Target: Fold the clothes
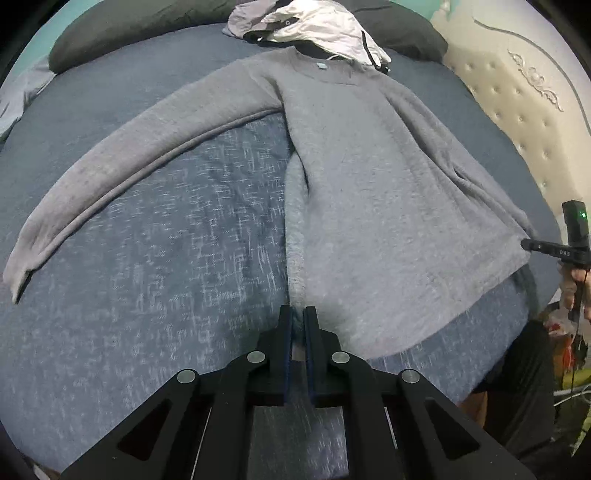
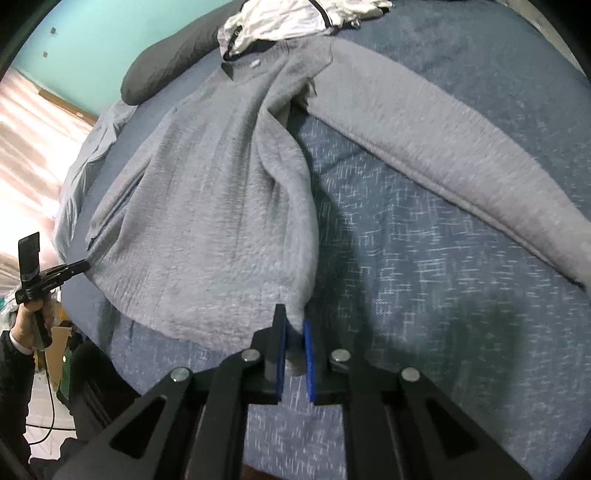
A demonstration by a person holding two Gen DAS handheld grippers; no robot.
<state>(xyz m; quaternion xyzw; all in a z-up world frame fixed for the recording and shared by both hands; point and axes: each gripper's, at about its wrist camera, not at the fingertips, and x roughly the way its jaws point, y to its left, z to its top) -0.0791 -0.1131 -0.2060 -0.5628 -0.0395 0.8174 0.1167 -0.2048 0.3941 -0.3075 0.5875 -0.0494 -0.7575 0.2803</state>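
A grey long-sleeved sweater [image 1: 369,166] lies spread on a blue bed [image 1: 166,240], collar at the far end and hem toward me. My left gripper [image 1: 297,312] is shut on the hem's left corner, which is lifted off the bed. One sleeve [image 1: 110,177] stretches out to the left. In the right wrist view my right gripper [image 2: 293,315] is shut on the other corner of the sweater [image 2: 207,206], with grey knit pinched between its blue pads. The other sleeve [image 2: 443,147] runs out to the right. Each gripper shows at the other view's edge [image 1: 526,243] [image 2: 85,264].
A crumpled white garment [image 1: 317,26] lies beyond the collar, against black pillows [image 1: 129,29]. A cream tufted headboard [image 1: 517,92] borders the bed on the right. A hand [image 2: 33,310] and dark sleeve hold the left gripper past the bed's near edge, above floor clutter.
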